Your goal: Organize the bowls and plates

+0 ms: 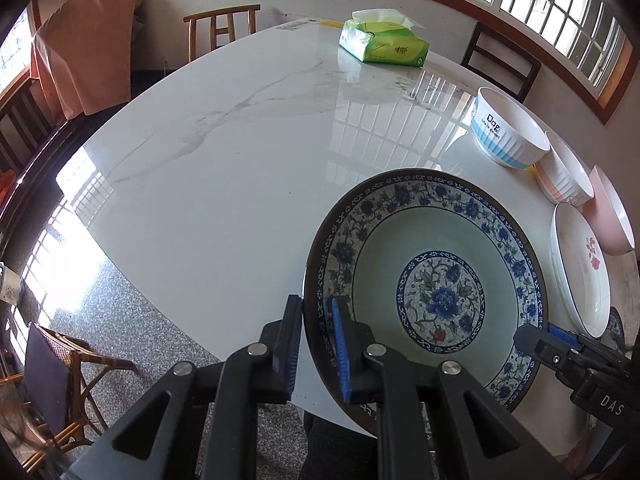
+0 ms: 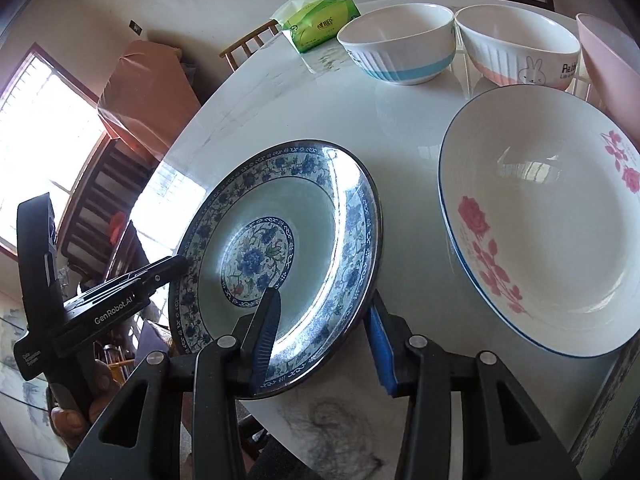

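Both claws apparently on blue plate [image 1: 436, 280]

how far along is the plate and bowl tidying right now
Done: nothing looks stacked yet; the blue-banded bowl, rabbit bowl and pink bowl stand side by side, and the rose plate lies alone. In hand: the blue floral plate, tilted, its rim clamped by the left hand-held gripper and right hand-held gripper. Left: placing it and grouping the rest.
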Tool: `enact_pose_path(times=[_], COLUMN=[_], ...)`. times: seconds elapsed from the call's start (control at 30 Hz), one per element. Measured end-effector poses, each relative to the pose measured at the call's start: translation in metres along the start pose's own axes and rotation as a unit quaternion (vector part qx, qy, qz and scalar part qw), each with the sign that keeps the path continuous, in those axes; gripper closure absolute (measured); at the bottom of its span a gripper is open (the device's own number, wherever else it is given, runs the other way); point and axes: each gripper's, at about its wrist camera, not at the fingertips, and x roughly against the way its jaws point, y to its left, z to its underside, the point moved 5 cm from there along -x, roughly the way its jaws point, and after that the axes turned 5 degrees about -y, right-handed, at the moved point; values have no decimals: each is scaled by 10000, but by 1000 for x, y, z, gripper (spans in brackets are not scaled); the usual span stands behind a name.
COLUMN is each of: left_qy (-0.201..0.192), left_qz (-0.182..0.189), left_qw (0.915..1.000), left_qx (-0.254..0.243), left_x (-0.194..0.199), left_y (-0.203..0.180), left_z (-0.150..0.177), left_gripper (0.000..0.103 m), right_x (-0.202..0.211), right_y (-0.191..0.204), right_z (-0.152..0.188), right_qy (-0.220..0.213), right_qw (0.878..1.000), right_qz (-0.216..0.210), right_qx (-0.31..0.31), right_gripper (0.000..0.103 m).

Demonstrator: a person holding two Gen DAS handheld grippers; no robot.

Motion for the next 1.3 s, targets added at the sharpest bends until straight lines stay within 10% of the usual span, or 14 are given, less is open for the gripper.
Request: enact_pose_path(times=[1.03,1.17,1.3], left_qy=[-663,-612,-1], left_qz=[-346,264,1322], left_qw=[9972,9975,9893], left_qx=[57,-235,-620], left_x=[46,71,77], left_y=[-11,-53,-121], left_z=[2,14,38], left_gripper=[86,60,60], right_x=[38,93,172], right_y=[-3,-19,-58], right_z=[10,20,32], right_qy=[-449,-894,-1491], right_qw=[9988,9957,9884], right_qz=[-168,-230,289], right_qx=[96,8,-27], right_gripper=[37,37,33])
